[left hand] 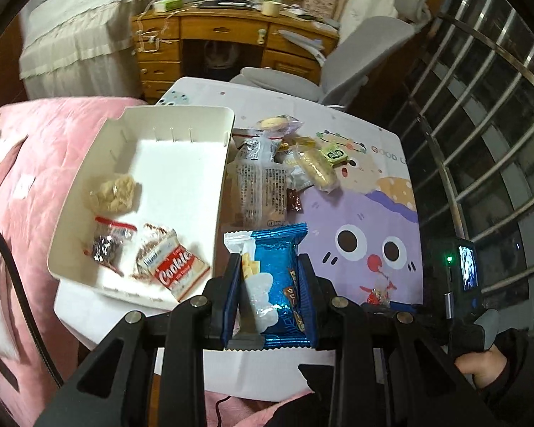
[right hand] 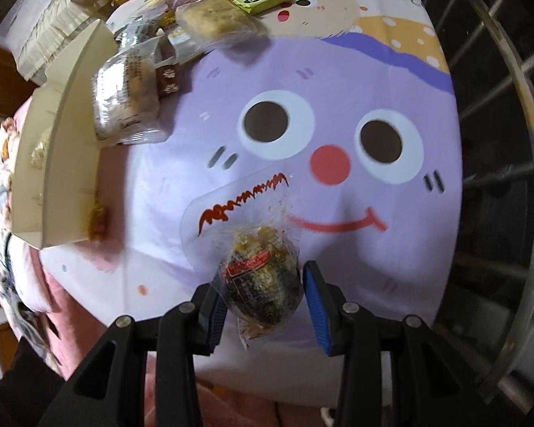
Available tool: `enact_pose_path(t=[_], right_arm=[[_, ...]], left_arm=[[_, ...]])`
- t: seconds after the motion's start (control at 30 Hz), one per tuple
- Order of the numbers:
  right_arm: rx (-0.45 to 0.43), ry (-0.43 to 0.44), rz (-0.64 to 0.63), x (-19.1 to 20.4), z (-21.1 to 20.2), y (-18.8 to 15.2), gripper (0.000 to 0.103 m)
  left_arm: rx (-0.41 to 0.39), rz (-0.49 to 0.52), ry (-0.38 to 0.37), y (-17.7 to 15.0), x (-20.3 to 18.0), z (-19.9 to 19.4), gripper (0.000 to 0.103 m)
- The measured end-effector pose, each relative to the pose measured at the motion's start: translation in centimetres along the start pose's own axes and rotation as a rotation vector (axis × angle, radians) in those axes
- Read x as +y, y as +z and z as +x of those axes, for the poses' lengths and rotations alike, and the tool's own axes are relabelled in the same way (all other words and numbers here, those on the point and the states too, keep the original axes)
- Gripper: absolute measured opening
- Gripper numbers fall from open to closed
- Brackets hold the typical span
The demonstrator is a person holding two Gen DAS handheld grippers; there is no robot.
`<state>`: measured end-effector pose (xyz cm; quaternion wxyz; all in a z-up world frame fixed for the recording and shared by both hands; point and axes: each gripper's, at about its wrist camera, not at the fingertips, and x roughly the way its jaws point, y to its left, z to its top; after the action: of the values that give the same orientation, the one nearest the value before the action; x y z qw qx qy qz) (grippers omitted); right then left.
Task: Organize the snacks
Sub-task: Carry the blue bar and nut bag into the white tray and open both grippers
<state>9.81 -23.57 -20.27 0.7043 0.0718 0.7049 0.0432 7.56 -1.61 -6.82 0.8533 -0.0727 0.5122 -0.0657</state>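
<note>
Left gripper [left hand: 270, 284]: bottom centre of the left wrist view, jaws pressed onto a blue snack packet [left hand: 276, 277] with a white end, which stands upright between the blue pads, clear of the table.

Right gripper [right hand: 263, 295]: bottom centre of the right wrist view, pointing down at the table. A clear-wrapped dark snack [right hand: 263, 281] with a red label sits between the pads; the left pad meets the wrapper, while whether the right pad touches it cannot be told. Its clear, red-edged wrapper tail spreads toward mid-frame.

White box [left hand: 89, 185]: left centre of the left wrist view, open-topped, resting on the table beside the pink bedding [left hand: 53, 135]. Contents:
- pale crumbly snack in clear wrap [left hand: 114, 194], upper left of the box floor;
- dark snack in a red-edged clear wrapper [left hand: 106, 245], lower left;
- red-and-white "Cookie" packet [left hand: 176, 267], lower right, against the near wall.

Table [left hand: 252, 96]: white top with a purple cartoon face [right hand: 302, 135] printed on it, filling most of the right wrist view.

Loose snack pile, just right of the box, upper centre of the left wrist view:
- large clear bread packet with printed text [left hand: 263, 185];
- long pale bar in clear wrap [left hand: 318, 170];
- small green packet [left hand: 334, 153];
- small brown packet [left hand: 295, 202];
- further packets behind, too blurred to identify.

Small red-wrapped sweet [left hand: 379, 293]: alone on the cartoon's mouth, lower right.

Person's hand [left hand: 487, 366]: lower right edge of the left wrist view, dark sleeve, on the other gripper's handle.
</note>
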Motion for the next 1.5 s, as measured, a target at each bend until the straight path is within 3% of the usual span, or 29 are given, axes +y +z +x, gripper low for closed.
enact_pose_path(t=[0.3,0.87,1.4,1.47,1.5], right_arm=[[-0.011,0.061,0.147,3.6,-0.7,-0.3,0.041],[-0.186,0.115,0.186,16.4,-4.2,-0.1,0.041],[-0.237,0.236,0.145,25.4,-5.0,2.0,0.042],[-0.243,0.249,0.143,25.8,-4.9,2.2,0.043],[-0.249,0.264,0.148,25.9,-4.9,2.4,0.044]], left_arm=[[0.0,0.105,-0.051,2.5,5.1,-1.9,0.029],[0.022,0.233,-0.09,6.0,16.2,-2.0,0.029],[0.056,0.193,-0.094,8.9,24.0,-0.2,0.029],[0.057,0.193,-0.102,8.9,24.3,0.0,0.032],[0.057,0.192,-0.104,8.9,24.3,0.1,0.039]])
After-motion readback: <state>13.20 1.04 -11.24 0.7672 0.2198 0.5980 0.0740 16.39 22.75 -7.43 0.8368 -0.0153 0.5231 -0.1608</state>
